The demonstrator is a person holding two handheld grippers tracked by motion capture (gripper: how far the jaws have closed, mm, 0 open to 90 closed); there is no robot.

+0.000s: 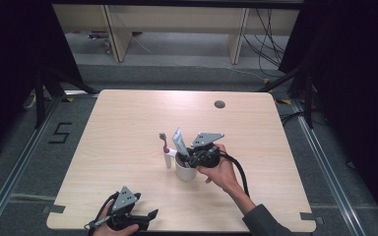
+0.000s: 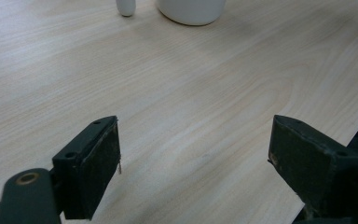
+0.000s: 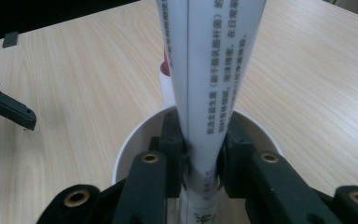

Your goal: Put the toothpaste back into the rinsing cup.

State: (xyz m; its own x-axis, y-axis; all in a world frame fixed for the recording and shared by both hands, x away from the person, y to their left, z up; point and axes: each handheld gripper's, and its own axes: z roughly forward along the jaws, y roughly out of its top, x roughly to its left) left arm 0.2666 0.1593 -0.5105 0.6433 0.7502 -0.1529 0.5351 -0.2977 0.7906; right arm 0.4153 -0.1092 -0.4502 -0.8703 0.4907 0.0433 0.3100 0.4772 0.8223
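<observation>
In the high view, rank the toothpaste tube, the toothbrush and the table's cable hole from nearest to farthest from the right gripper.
1. Toothpaste tube: clamped in the right gripper, standing in the white cup.
2. Toothbrush: upright just left of the cup.
3. Cable hole: near the table's far edge.

A pale wood-grain table (image 1: pixel 128 123) with rounded corners carries a small round grommet hole (image 1: pixel 219 104) near its far edge, right of centre. On the grey floor to the left a black "5" (image 1: pixel 59 132) is marked. Beyond the table stand light wooden furniture panels (image 1: pixel 114 34), with black cables (image 1: pixel 268 42) hanging at the far right.
</observation>
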